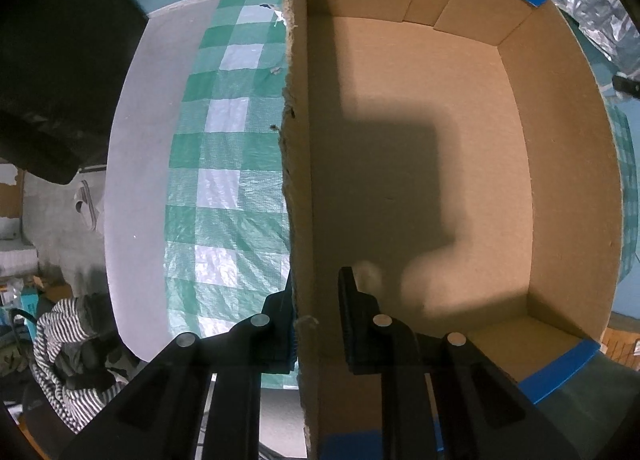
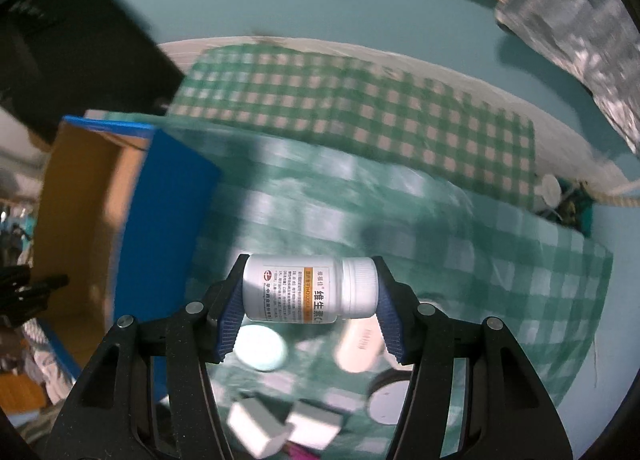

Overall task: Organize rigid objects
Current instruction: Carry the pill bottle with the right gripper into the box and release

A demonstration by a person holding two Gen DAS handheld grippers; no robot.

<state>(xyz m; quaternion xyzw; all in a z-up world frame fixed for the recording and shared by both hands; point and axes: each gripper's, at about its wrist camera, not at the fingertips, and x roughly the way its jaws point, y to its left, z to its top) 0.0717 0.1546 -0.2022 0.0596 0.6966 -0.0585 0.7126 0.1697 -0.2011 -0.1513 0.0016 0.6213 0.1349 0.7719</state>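
Observation:
My left gripper (image 1: 316, 300) is shut on the near side wall of an open cardboard box (image 1: 440, 164), one finger outside and one inside; the box interior holds nothing. In the right wrist view the same box (image 2: 80, 220), with blue outer faces, stands at the left. My right gripper (image 2: 310, 292) is shut on a white vitamin bottle (image 2: 310, 288) held sideways, cap to the right, above the green checked cloth (image 2: 480, 260). Below it lie a round pale lid (image 2: 260, 348), a white tube (image 2: 358, 346), white blocks (image 2: 256, 428) and a grey disc (image 2: 386, 400).
The checked cloth (image 1: 224, 164) covers a white table (image 1: 136, 140). A black object (image 1: 60, 60) looms at the upper left. A crinkled silver bag (image 2: 576, 40) hangs at the upper right. Striped clothing (image 1: 68, 360) lies beyond the table's edge. Small clutter (image 2: 560, 200) sits at the cloth's right edge.

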